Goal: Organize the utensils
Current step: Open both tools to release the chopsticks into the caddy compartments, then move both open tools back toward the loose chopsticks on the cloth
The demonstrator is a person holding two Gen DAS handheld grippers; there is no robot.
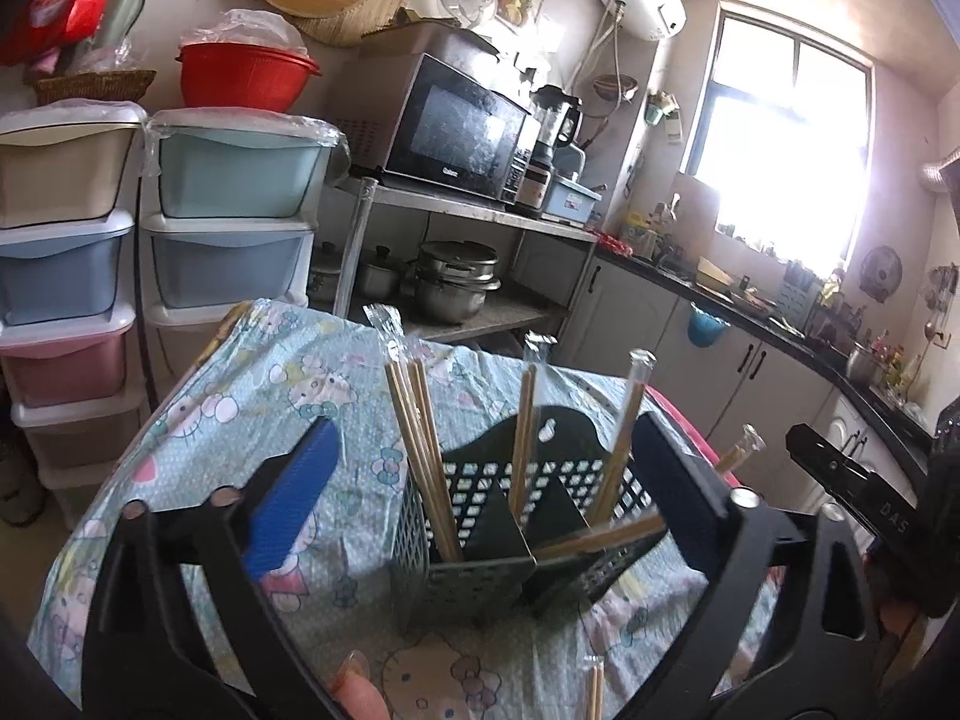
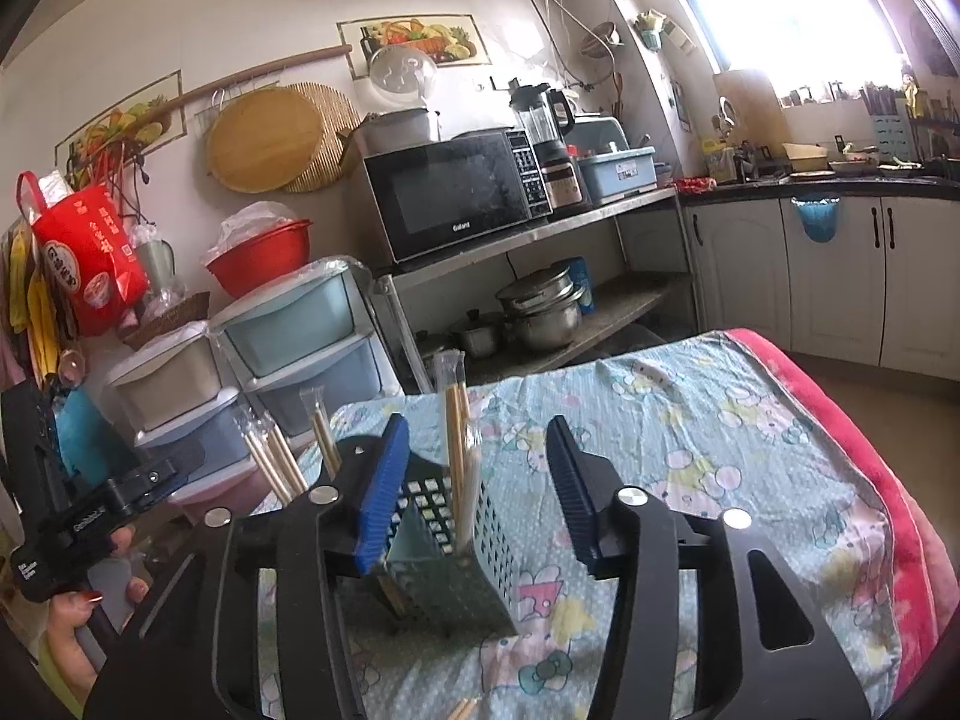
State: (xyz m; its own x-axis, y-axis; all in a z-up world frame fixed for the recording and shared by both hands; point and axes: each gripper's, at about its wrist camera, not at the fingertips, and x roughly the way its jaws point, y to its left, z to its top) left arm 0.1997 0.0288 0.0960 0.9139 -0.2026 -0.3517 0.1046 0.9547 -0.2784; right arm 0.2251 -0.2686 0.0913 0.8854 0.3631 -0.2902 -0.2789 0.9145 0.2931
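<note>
Both the left claw (image 1: 480,516) and right claw (image 2: 474,492) gape wide and empty around the light caddy (image 1: 516,540) of chopsticks (image 1: 420,444), so a careless nudge could tip it over on the soft cloth (image 2: 690,432).

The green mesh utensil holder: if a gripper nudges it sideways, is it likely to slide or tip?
The utensil holder looks like thin perforated plastic, so probably light. It stands tall on soft, wrinkled cloth, so a high push may tip it rather than slide it. The wrapped chopsticks lean outward above the rim, likely adding top weight.
</note>
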